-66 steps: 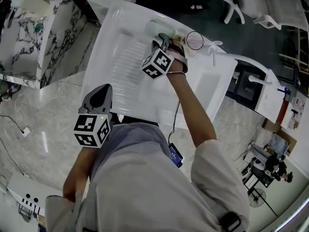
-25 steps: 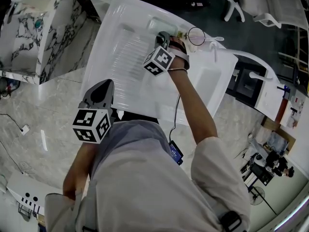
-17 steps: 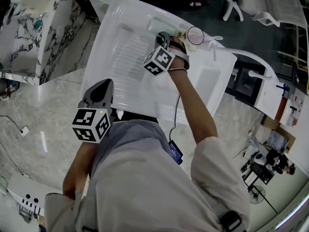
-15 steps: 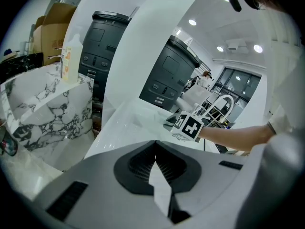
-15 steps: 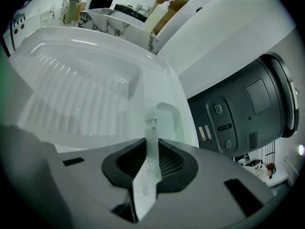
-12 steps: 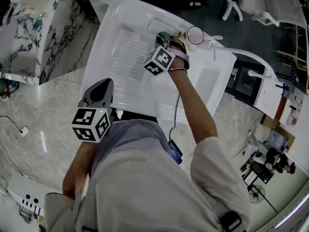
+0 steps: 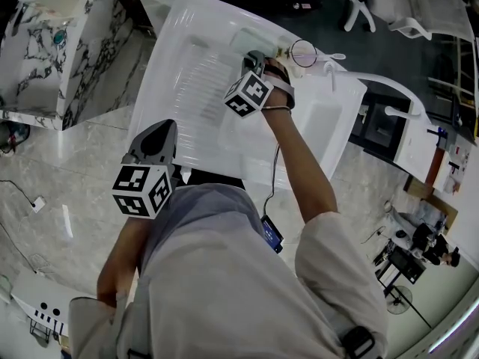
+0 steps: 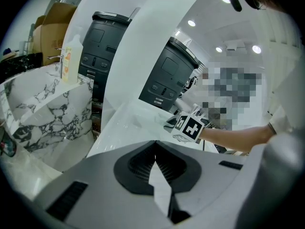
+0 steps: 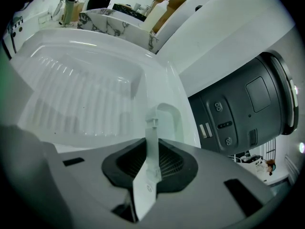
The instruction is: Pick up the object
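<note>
My right gripper [image 9: 152,144] is shut on a slender white plastic object [image 9: 151,128] that stands up out of the jaws, its tip in front of a small recess [image 9: 167,114] in the white sink top. In the head view the right gripper [image 7: 254,57] reaches to the far end of the ribbed drainboard [image 7: 187,96], and the object is too small to make out there. My left gripper [image 7: 159,129] hangs back near the person's body, over the near edge of the sink top. The left gripper [image 8: 155,144] has its pads together with nothing between them.
A clear glass [image 7: 303,53] stands just right of the right gripper, with a sink basin [image 7: 322,126] beyond it. A marble-patterned block [image 7: 67,51] sits to the left. A black appliance [image 9: 248,104] stands behind the sink top.
</note>
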The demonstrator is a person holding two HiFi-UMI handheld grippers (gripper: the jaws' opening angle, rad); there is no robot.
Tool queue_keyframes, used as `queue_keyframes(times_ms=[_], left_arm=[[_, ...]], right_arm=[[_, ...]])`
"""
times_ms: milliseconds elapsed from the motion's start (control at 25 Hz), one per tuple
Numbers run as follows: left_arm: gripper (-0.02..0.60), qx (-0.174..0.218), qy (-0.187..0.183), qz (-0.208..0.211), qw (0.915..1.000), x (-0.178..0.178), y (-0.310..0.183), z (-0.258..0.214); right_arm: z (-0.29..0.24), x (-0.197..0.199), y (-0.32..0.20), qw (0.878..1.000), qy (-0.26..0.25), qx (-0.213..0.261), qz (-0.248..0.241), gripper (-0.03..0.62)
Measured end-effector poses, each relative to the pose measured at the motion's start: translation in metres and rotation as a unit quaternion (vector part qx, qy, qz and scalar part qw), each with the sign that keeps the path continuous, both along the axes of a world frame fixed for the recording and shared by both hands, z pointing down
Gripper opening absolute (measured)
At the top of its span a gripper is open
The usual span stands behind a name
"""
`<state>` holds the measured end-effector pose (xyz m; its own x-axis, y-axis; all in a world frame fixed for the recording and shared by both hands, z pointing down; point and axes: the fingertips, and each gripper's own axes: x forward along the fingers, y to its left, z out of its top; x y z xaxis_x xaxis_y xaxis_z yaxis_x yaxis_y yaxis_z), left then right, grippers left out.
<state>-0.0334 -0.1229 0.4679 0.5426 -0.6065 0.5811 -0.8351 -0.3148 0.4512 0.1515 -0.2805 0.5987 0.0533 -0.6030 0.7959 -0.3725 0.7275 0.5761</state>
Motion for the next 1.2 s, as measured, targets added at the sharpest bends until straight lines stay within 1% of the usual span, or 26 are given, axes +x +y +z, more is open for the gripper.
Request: queue_keyframes(times_ms=[200, 360, 880, 1200], left_arm=[[0.002, 0.003, 0.002, 0.002, 1.0, -0.002, 0.003, -0.002], [0.0, 0.003, 0.003, 0.006, 1.0, -0.002, 0.008, -0.002], [0.001, 0.009, 0.008, 0.017, 0.9998, -0.001, 0.014, -0.005], [0.0, 0.011, 0.012, 0.022, 0.9996, 0.0, 0.02, -0.008]], right_arm=[[-0.001, -0.001, 0.006, 1.0, -0.002, -0.003, 0.004, 0.069], [-0.003, -0.003, 0.012, 1.0, -0.015, -0.01, 0.014, 0.069], [-0.01, -0.009, 0.027, 1.0, -0.021, -0.008, 0.021, 0.069], [-0.013, -0.004, 0.042, 0.999, -0.026, -0.01, 0.029, 0.069]])
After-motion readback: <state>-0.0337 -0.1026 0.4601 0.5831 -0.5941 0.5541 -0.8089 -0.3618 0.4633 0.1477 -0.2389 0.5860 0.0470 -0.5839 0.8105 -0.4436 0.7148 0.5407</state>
